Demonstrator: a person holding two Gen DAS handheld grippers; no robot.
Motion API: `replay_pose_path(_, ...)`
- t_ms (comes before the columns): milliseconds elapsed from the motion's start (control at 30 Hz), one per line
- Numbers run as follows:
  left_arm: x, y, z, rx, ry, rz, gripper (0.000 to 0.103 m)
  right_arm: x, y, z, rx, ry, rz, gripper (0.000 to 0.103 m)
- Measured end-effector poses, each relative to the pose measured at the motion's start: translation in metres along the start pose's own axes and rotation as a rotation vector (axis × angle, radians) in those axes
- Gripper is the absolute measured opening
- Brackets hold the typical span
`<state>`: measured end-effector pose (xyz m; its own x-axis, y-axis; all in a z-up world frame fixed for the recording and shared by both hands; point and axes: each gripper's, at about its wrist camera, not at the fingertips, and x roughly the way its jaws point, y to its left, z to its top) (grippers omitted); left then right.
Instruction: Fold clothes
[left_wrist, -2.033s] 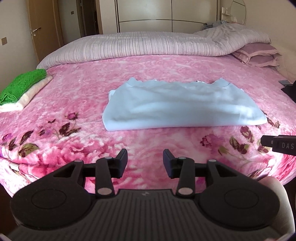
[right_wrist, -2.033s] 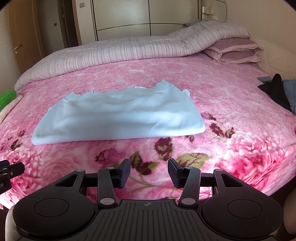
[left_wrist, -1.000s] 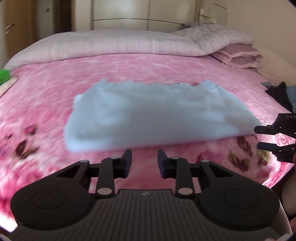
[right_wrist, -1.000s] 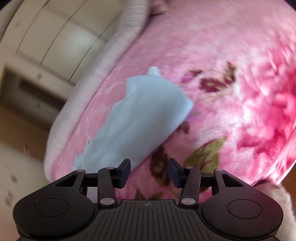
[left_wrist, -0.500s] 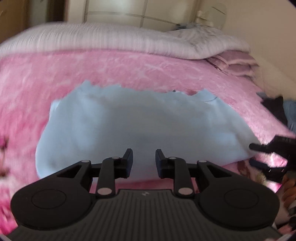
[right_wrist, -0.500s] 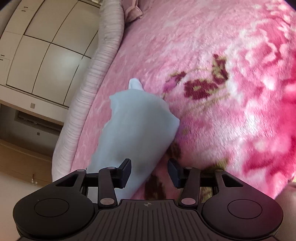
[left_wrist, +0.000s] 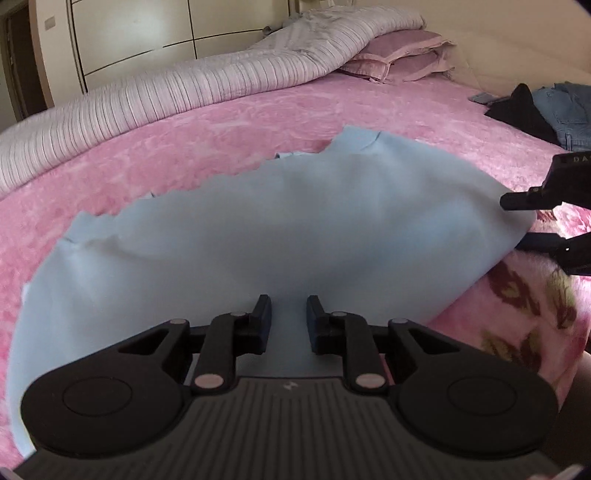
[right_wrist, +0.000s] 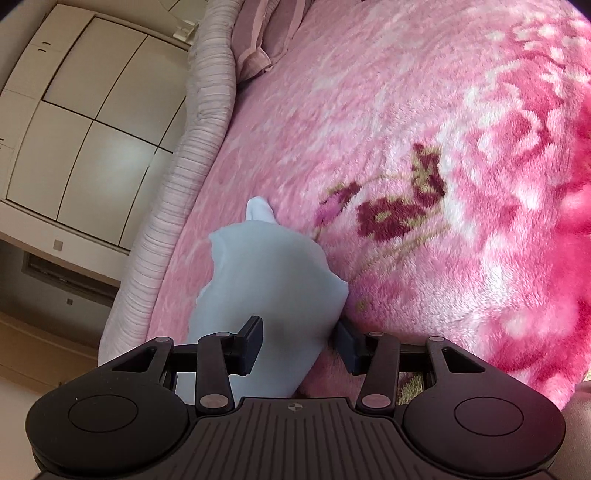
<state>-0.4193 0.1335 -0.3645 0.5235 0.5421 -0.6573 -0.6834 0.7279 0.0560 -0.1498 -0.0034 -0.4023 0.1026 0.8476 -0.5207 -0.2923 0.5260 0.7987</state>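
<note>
one wide bed (left_wrist: 258, 122) covered by a pink flowered blanket fills both views, with a striped duvet (left_wrist: 177, 88) rolled along its far side and pillows (left_wrist: 399, 55) beyond it. a dark garment (left_wrist: 524, 110) and a piece of denim (left_wrist: 565, 107) are seen lying at the far right, apparently not yet folded.

in the middle of the blanket a light blue garment (left_wrist: 295, 221) is laid out as a long band, already doubled at least once, with its uneven edges turned away from the cameras. by that reading the task is judged partly done: at least one more fold across this piece seems to be left, and the other clothes after it.

the left gripper (left_wrist: 288, 321) is held low over the near edge of the blue garment; its jaws are closing, a narrow gap is left between them, and cloth is seen behind that gap, but a grip cannot be confirmed. the right gripper (right_wrist: 299, 343) is set at the garment's right end, jaws wide apart, with the corner of the cloth lying between them and not pinched.
</note>
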Motion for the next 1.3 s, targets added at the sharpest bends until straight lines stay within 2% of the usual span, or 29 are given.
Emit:
replay_pose_path(100, -0.007, 0.002, 0.006, -0.017, -0.037, -0.013, 0.016, 0.001, -0.001, 0.001, 0.006, -0.004, 0.007, 0.048)
replay_pose_path(233, 0.008, 0.001, -0.001, 0.011, 0.016, 0.013, 0.016, 0.000, 0.000, 0.000, -0.001, -0.024, 0.011, 0.048)
replay_pose_path(300, 0.001, 0.005, 0.000, -0.023, 0.012, 0.002, 0.015, 0.000, 0.000, -0.001, -0.004, -0.033, 0.015, 0.048)
replay_pose_path(433, -0.021, 0.024, 0.000, -0.117, -0.045, -0.002, 0.015, 0.003, 0.000, -0.002, -0.009, -0.051, 0.030, 0.048)
replay_pose_path(567, -0.005, 0.035, -0.006, -0.123, 0.043, 0.002, 0.015, 0.006, 0.001, -0.005, -0.012, -0.070, 0.028, 0.047)
replay_pose_path(600, -0.003, 0.035, -0.008, -0.129, 0.039, 0.000, 0.015, 0.006, 0.002, -0.006, -0.011, -0.075, 0.027, 0.047)
replay_pose_path(700, -0.010, 0.035, -0.003, -0.140, 0.011, -0.005, 0.015, 0.004, -0.004, -0.005, 0.062, -0.079, 0.065, 0.046)
replay_pose_path(767, -0.011, 0.039, -0.003, -0.174, -0.004, -0.036, 0.015, -0.001, -0.012, -0.005, 0.132, -0.072, 0.084, 0.046)
replay_pose_path(900, 0.000, 0.040, -0.007, -0.180, 0.023, -0.046, 0.015, 0.007, -0.013, -0.005, 0.165, -0.063, 0.077, 0.044)
replay_pose_path(1000, -0.005, 0.042, -0.006, -0.189, 0.012, -0.052, 0.015, 0.016, -0.013, -0.004, 0.182, -0.060, 0.068, 0.034)
replay_pose_path(1067, -0.010, 0.052, -0.008, -0.232, 0.002, -0.053, 0.015, 0.023, -0.015, -0.001, 0.188, -0.053, 0.055, 0.020)
replay_pose_path(1100, -0.013, 0.057, -0.009, -0.253, -0.004, -0.051, 0.014, 0.024, -0.014, 0.000, 0.171, -0.050, 0.048, 0.019)
replay_pose_path(1167, -0.016, 0.070, -0.012, -0.304, -0.004, -0.051, 0.010, 0.024, -0.011, -0.001, 0.108, -0.049, 0.036, 0.014)
replay_pose_path(1300, -0.030, 0.099, -0.019, -0.444, -0.006, -0.086, 0.010, 0.028, 0.009, 0.001, -0.081, -0.028, -0.052, 0.011)
